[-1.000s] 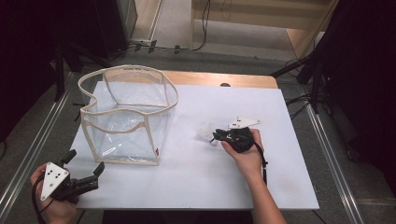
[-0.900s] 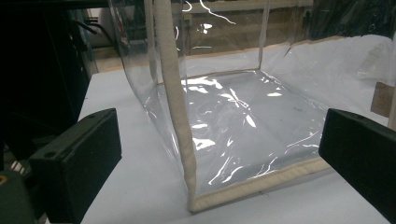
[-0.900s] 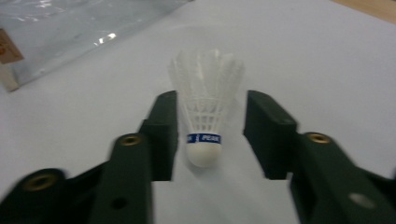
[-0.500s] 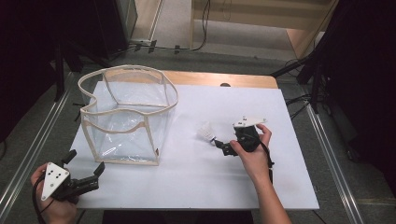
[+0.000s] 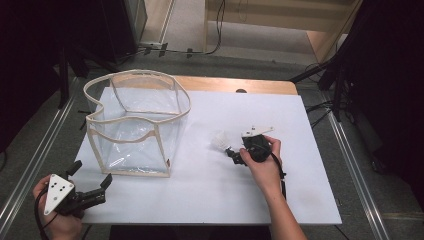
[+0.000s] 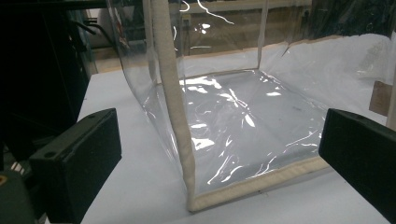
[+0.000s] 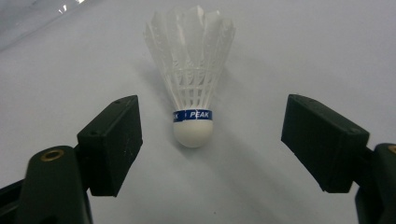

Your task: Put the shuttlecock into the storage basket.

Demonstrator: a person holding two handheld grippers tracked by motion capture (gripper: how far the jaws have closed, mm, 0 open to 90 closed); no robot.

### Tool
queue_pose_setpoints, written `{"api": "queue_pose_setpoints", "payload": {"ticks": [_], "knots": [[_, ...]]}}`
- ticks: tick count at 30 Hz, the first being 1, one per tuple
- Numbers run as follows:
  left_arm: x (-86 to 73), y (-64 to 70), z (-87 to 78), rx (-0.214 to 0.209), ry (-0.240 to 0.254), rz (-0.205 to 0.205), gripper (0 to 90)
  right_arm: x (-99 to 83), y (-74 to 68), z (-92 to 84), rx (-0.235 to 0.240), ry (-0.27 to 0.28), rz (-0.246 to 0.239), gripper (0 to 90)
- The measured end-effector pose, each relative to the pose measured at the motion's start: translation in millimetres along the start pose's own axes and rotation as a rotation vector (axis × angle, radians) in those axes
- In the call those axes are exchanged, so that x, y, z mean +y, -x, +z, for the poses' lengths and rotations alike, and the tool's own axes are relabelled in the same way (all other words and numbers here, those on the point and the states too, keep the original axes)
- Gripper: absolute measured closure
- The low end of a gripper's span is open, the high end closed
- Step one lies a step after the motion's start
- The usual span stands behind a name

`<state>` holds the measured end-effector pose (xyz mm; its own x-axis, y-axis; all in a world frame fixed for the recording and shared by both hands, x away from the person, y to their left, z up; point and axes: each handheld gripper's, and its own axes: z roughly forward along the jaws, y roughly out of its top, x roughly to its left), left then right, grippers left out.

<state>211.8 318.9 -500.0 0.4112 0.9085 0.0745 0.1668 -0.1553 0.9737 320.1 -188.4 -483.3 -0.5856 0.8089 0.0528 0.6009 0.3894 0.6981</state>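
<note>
From the high view, a white worktop (image 5: pixel 200 200) carries a clear plastic bag (image 5: pixel 137 125) with cream edging, standing open near the far left corner. A white shuttlecock (image 5: pixel 218 140) lies near the middle of the worktop, well apart from the bag on its right. The right gripper (image 5: pixel 231 152), held in the person's right hand (image 5: pixel 262 165), sits just beside the shuttlecock on its near side, jaws pointing at it and spread. The left gripper (image 5: pixel 91 176) is at the near left corner, held in the left hand (image 5: pixel 57 220), its jaws spread and aimed toward the bag, holding nothing.

In the left gripper view, the two black jaws stand wide apart with nothing between them. Ahead is the bag (image 6: pixel 233 116), its cream corner seam upright and closest, its bottom edge flat on the worktop (image 6: pixel 135 186).

In the right gripper view, the shuttlecock (image 7: pixel 192 88) lies on the worktop (image 7: pixel 303 46) with its round cork end toward the camera and feathers pointing away. A blue band reading "PEAK" circles the cork. It lies centred ahead of the gap between the wide-open jaws, touching neither.
</note>
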Motion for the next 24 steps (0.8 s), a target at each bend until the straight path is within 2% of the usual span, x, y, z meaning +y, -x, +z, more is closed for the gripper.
{"api": "queue_pose_setpoints", "payload": {"ticks": [4, 9, 16, 19, 23, 24], "knots": [[0.0, 0.0, 0.1, 0.001, 0.001, 0.0, 0.0, 1.1, -2.2, 4.3, 0.011, -0.006, -0.012, 26.5], [-0.1, 0.0, -0.1, 0.001, 0.005, -0.003, 0.0, 1.7, -4.6, 13.4, 0.024, -0.049, -0.031, 37.2], [0.0, 0.6, 0.0, 0.0, 0.001, 0.005, 0.0, 1.4, -5.9, 19.1, 0.025, -0.053, -0.027, 45.5], [0.0, 0.5, -0.4, -0.002, 0.001, 0.005, 0.0, 1.7, -6.6, 21.5, 0.034, -0.06, -0.006, 48.8], [0.2, 0.4, -0.9, -0.005, 0.0, 0.007, 0.0, 1.6, -8.8, 25.3, 0.037, -0.071, -0.002, 54.2], [0.1, 0.4, -0.8, -0.004, 0.002, 0.003, 0.0, 1.5, -8.8, 26.4, 0.038, -0.077, -0.016, 56.7]]}}
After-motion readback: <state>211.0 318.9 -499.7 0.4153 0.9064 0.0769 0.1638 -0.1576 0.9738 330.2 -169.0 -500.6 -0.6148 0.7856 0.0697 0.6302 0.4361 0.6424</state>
